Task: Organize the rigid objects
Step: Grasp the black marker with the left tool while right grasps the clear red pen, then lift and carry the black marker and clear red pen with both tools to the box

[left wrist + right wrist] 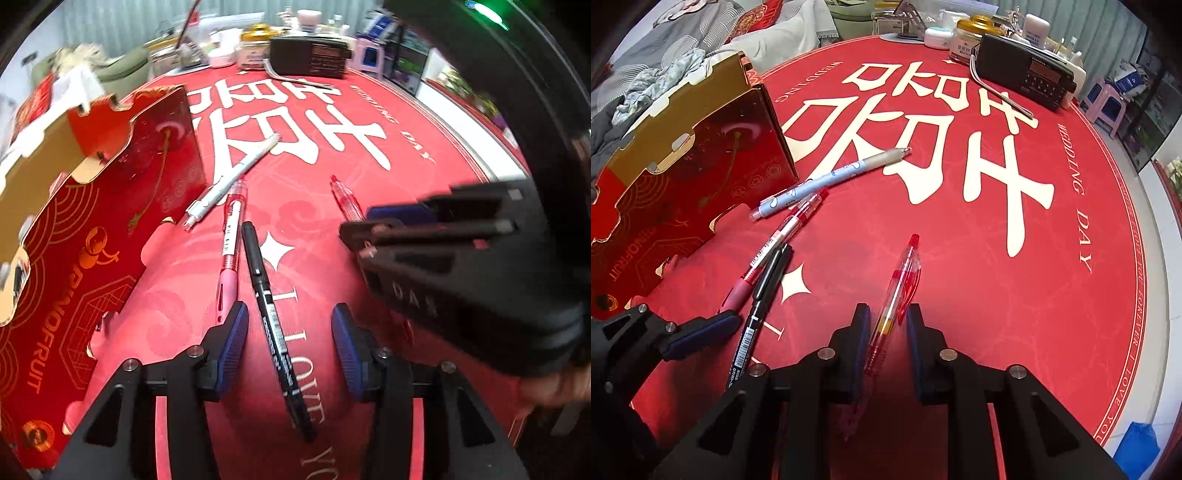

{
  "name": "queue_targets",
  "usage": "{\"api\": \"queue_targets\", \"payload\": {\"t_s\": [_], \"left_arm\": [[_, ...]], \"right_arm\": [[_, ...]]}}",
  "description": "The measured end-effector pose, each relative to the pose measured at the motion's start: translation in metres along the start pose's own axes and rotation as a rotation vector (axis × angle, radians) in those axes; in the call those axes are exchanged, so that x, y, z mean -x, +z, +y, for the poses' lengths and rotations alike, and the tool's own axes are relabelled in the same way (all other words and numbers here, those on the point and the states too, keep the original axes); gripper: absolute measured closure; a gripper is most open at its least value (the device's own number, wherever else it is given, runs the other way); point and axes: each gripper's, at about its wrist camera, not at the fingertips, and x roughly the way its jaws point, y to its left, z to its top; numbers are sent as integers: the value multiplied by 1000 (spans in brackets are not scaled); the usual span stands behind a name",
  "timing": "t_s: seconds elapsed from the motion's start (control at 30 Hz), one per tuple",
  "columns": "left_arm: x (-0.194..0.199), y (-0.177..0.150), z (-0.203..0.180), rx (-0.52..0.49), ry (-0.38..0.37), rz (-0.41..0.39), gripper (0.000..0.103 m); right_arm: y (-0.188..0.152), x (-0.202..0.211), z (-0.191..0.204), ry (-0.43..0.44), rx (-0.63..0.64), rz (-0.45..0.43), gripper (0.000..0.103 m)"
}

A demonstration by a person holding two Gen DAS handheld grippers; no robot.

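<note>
The clear red pen (899, 291) lay on the red counter (1015, 295), its long axis running from the push-button end far up the cloth back toward the camera, where its barrel passed between the blue pads of the right tool (886, 332). The jaws stood narrow around it; one pad lay against the barrel, the other just beside the clip, and whether both pressed could not be told. The black marker (275, 332) lay lengthwise between the pads of the left tool (288, 339), cap end away from the camera, touched by neither pad; those jaws stood moderately wide. Just left of it a pink-gripped red gel pen (229, 251) ran nearly parallel, its grip end by the left pad. Beyond, a pale blue pen (827, 181) lay slanted, its tip toward the large white characters.

The red and gold cardboard box (701, 166) stood open-topped at the left, near the pens; what it held was not visible.

Both tools pointed steeply down at the counter, side by side, the right one blurred in the left wrist view. A black radio (1030, 74) and jars (967, 40) sat at the counter's far edge.
</note>
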Motion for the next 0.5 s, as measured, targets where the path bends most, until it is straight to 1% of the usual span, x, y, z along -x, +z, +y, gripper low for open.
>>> {"api": "queue_targets", "payload": {"t_s": [0.03,0.07,0.1,0.17,0.23,0.3,0.4,0.5], "left_arm": [[-1,1,1,7,25,-5,64],[-1,2,3,4,53,-13,77],[-1,2,5,11,53,-18,85],[-3,7,7,13,69,-17,94],[-5,10,5,1,97,-8,94],[-5,9,3,4,117,3,94],[-1,3,9,51,88,38,95],[6,-4,14,92,47,86,94]], "right_arm": [[-2,0,0,5,-2,-17,81],[-5,1,0,6,-1,-40,81],[-7,0,0,5,-2,-52,81],[-8,1,3,-9,16,-58,81],[-8,1,3,-7,4,-57,81],[-11,2,2,2,-8,-60,84],[-25,11,-2,30,-48,-52,91],[-41,18,-3,48,-85,-47,92]]}}
